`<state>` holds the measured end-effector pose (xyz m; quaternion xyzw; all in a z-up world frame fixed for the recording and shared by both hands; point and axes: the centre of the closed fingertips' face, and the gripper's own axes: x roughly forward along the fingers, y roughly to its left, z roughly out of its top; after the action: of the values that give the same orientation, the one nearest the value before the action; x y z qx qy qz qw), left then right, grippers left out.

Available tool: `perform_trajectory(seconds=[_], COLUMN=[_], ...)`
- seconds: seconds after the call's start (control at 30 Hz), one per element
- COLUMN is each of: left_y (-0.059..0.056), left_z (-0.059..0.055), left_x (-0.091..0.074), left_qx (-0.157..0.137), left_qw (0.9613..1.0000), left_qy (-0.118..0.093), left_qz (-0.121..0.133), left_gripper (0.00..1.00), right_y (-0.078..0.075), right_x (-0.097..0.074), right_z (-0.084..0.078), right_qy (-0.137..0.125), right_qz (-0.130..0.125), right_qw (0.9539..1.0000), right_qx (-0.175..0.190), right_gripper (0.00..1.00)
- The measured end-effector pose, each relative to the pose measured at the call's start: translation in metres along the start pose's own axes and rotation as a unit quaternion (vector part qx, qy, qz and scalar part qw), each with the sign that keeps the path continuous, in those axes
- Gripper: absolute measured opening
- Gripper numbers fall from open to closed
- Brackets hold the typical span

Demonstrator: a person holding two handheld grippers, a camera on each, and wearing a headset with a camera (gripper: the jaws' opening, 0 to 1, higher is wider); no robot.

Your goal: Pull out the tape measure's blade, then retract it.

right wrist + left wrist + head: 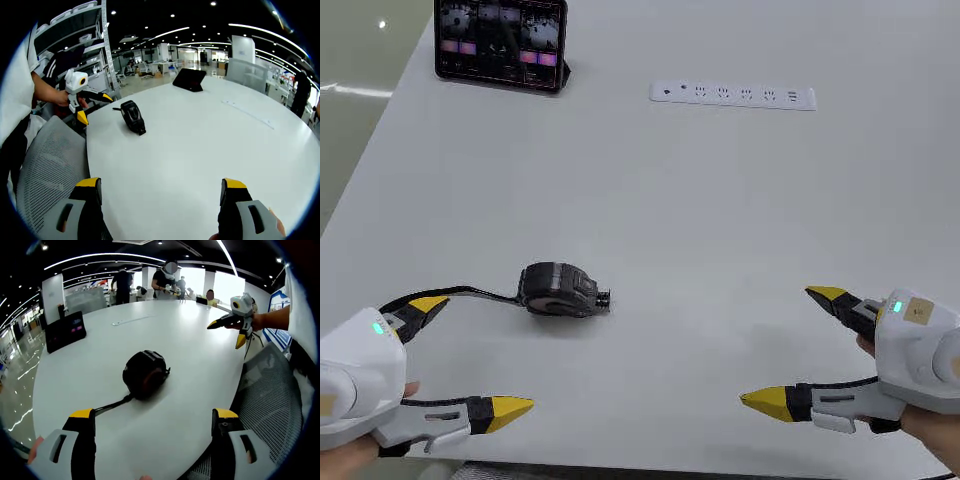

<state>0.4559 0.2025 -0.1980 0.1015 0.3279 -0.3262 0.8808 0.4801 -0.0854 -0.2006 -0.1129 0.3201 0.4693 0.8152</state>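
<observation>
A black tape measure (558,290) lies on the white table (720,200), its black strap trailing left and its blade tip at its right end, blade drawn in. My left gripper (470,355) is open at the lower left, just short of the strap. In the left gripper view the tape measure (145,374) rests ahead between the yellow-tipped jaws of the left gripper (155,415). My right gripper (795,350) hangs open at the lower right, well away from the case. From the right gripper (160,185) the tape measure (133,116) shows far left.
A dark tablet (500,42) stands at the table's far left and a white power strip (733,95) lies at the far middle. A grey mesh chair (45,165) sits at the table's near edge. People stand in the room beyond.
</observation>
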Motion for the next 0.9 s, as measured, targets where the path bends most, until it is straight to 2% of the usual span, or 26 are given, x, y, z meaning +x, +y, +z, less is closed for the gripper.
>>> perform_trajectory(seconds=[0.5, 0.9], left_y=[0.007, 0.007], left_z=[-0.015, -0.019], left_x=[-0.004, -0.007], left_qx=[-0.009, -0.007], left_qw=[0.9998, 0.9997], left_qy=[0.014, 0.022], left_qz=[0.007, 0.007], left_gripper=[0.98, 0.99], right_y=[0.005, 0.003], right_x=[-0.002, -0.007], right_z=[-0.015, -0.020], right_qy=[0.009, 0.011], right_qz=[-0.002, -0.008], right_qw=[0.9999, 0.9998], right_qx=[0.013, 0.015], right_gripper=[0.99, 0.99])
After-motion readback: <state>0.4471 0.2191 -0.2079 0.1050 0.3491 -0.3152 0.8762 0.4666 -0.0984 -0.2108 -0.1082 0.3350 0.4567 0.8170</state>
